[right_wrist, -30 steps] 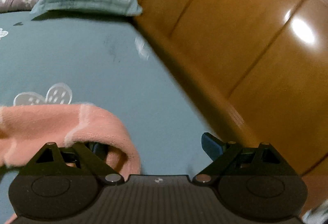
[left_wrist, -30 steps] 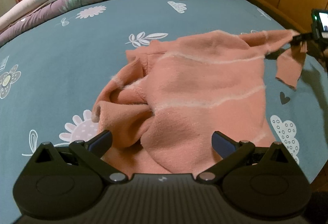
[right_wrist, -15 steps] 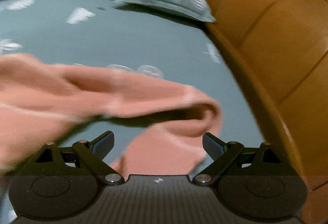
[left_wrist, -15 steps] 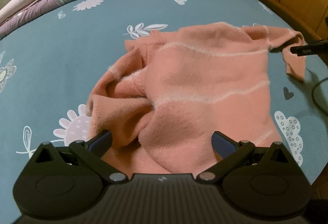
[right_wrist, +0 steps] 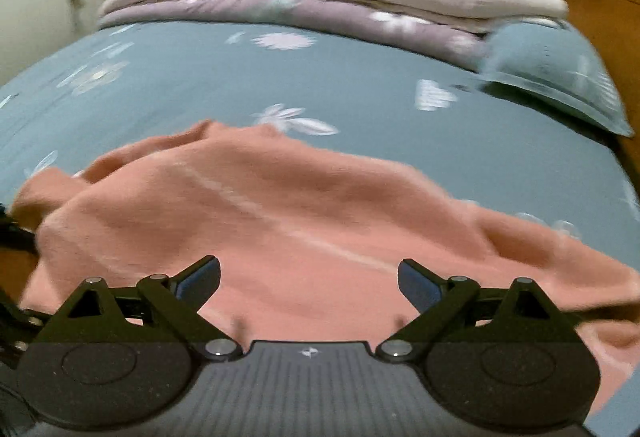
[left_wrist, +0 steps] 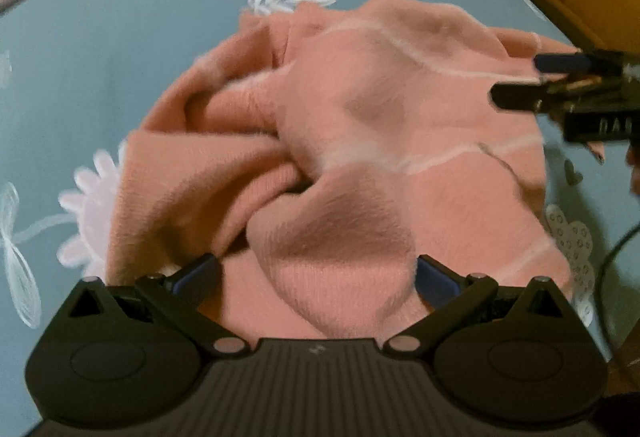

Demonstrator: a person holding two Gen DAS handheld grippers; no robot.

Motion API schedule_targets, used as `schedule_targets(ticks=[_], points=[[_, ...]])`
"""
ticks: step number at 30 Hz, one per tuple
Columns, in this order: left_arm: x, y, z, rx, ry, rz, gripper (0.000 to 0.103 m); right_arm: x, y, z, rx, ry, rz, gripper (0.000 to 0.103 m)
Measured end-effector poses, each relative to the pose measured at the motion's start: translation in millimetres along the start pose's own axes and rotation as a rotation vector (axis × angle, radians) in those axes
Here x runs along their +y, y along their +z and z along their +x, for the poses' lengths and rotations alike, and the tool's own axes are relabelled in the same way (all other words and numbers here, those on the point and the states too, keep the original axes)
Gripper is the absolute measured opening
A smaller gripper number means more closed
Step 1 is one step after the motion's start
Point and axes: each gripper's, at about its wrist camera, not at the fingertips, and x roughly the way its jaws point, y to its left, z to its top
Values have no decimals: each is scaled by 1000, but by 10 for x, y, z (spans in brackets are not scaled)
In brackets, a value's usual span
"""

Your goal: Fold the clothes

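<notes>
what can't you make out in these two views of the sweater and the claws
- Sweater near hem: left wrist view, hidden behind the left claw body.
- Sweater's right sleeve end: left wrist view, covered by the right claw; right wrist view, cut off by the edge.
- Whether either claw touches the cloth: both open, contact hidden below the fingers.
- Sweater's collar: lost in bunched folds and motion blur.
- Pillow print: right wrist view, blurred.

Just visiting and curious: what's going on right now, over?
Left gripper open, right gripper open, both empty. Pink sweater bunched, unfolded on the bed. Nothing in the way.
</notes>
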Motion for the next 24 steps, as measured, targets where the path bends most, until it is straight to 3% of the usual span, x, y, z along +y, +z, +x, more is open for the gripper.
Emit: schedule_targets(ticks=[3,8,10,13,16,21,24], points=[[54,-65,-14,-4,-17,-32,103,92,-24,80,16,37,-27,98],[87,-134,-377,-6,21,-61,102,-16,-116,100,45,81,16,98],[115,-159,-553,-34,56,-54,102,-72,-156,97,55,93,45,99],[196,-139,-715,-74,183,-48,102,-116,-186,130,74,97,78,99],[301,-102,-681,-91,281,-50,102,-124,-198,129,77,105,90,99],[417,-10,-363,-74,282,-56,102,-73,-187,61,67,85,70,99],[462,38,-192,-46,399,-10,102,-82,-206,-16,61,60,70,100]])
